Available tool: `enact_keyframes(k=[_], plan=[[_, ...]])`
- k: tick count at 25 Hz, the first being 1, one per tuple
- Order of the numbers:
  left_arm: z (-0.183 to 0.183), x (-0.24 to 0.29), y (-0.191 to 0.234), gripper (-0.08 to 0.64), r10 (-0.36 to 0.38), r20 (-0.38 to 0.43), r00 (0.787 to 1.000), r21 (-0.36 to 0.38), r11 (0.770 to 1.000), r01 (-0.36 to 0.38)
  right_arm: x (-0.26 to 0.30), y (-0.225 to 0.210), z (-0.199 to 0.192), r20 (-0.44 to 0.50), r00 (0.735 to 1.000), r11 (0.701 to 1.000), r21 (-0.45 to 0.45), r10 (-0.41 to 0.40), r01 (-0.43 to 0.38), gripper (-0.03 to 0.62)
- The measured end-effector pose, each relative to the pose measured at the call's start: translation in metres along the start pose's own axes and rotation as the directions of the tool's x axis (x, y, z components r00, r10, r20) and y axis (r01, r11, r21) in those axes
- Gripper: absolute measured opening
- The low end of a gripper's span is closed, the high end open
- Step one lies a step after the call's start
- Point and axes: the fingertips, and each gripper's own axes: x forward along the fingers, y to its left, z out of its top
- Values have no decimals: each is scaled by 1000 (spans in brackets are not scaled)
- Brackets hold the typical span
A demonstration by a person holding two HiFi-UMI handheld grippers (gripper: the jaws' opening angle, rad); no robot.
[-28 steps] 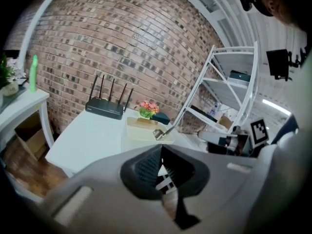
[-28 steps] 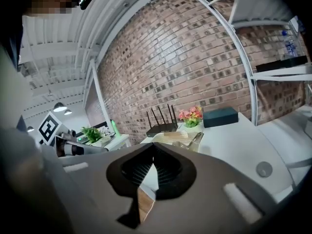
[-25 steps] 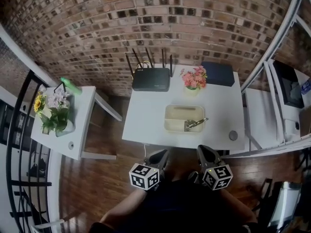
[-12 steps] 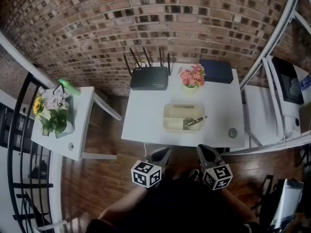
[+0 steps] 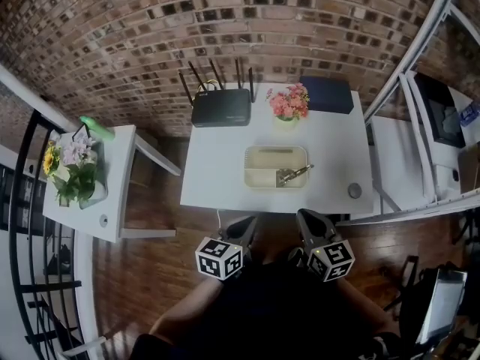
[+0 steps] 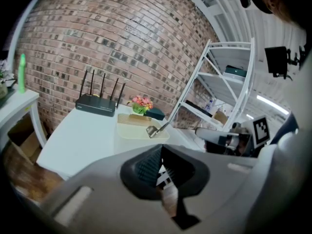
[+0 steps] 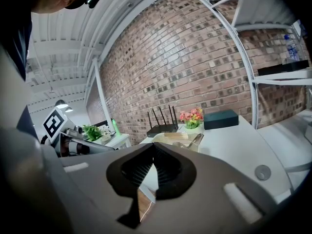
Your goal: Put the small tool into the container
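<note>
Small tool (image 5: pixel 289 175) — inside cream container (image 5: pixel 259 178)

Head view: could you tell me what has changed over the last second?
Nothing was grasped or released; only the camera drifted, so the scene sits slightly higher in frame. The small tool stays in the container, and the left claw and right claw stay shut and empty.

You have bright, even light. The white counter (image 5: pixel 217 190) reads clean with no harsh glare, and shadows on the floor beneath it are soft. Heavy fisheye bows the brick wall (image 5: pixel 225 36) and blackens the corners. The left gripper (image 6: pixel 161 147) and right gripper (image 7: pixel 153 146) sit blurred in the foreground. A strip light (image 6: pixel 271 101) flares mildly.
</note>
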Motion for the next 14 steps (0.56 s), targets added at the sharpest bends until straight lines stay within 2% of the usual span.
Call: enact_keyframes(k=[14], plan=[[-3, 3, 0, 3, -2, -6, 1000, -13, 1000, 2, -4, -6, -3, 7, 1000, 1000, 21, -23, 23, 11]])
